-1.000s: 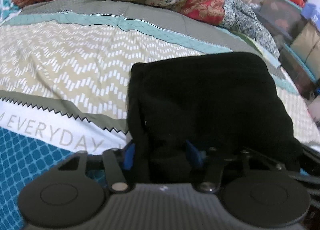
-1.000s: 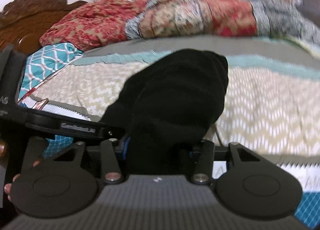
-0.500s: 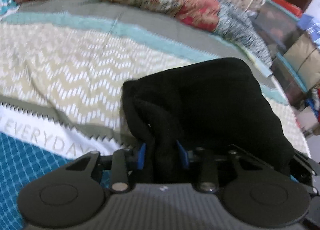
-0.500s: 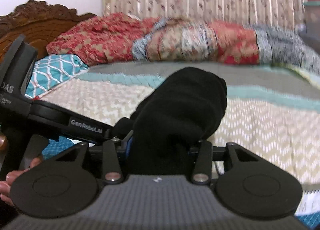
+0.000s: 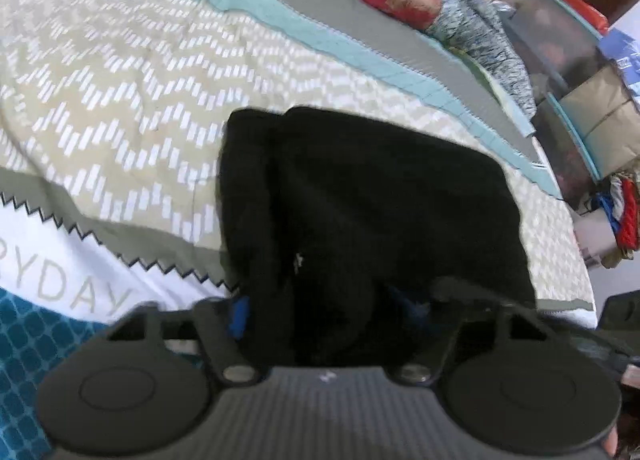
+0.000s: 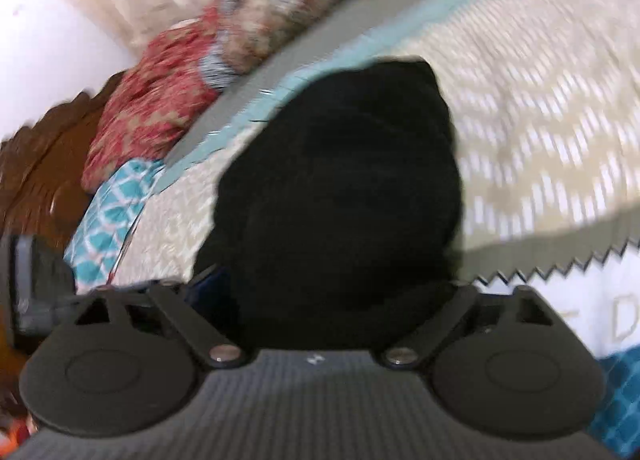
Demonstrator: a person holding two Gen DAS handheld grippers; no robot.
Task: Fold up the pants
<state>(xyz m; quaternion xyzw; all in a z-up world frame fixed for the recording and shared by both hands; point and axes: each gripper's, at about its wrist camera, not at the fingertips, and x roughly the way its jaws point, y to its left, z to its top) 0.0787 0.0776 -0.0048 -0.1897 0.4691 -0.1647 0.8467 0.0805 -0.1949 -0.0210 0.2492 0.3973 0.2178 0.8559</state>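
Jaws on both of your tools look spread wide, not clamped. On the left gripper (image 5: 324, 312) one blue pad shows at the left of the cloth and a hint of blue at the right, with a thick bunch of fabric sitting loose between them. On the right gripper (image 6: 332, 288) the linkage arms are splayed out and the fingertips are buried under cloth, so released is my read, not certain.

The pants (image 5: 380, 200) lie on the bedspread (image 5: 120, 100) as a compact black bundle, near edge right up against both tools. Several layers are stacked along its left side. The right wrist view is motion-blurred, and there the pants (image 6: 340, 180) show only as a rounded dark lump.

Progress judgement: folding looks nearly done, with the garment reduced to a small thick packet. What's left is probably pulling both tools clear without dragging the top layer, then maybe squaring the edges. The left edge looks a bit uneven.

Containers: stacked storage bins (image 5: 560, 44) stand beside the bed at the far right, dark with teal rims. Contents can't be made out. A tan box (image 5: 600, 116) sits among them, and I can't tell what's inside. Nothing from the task is in any of them.
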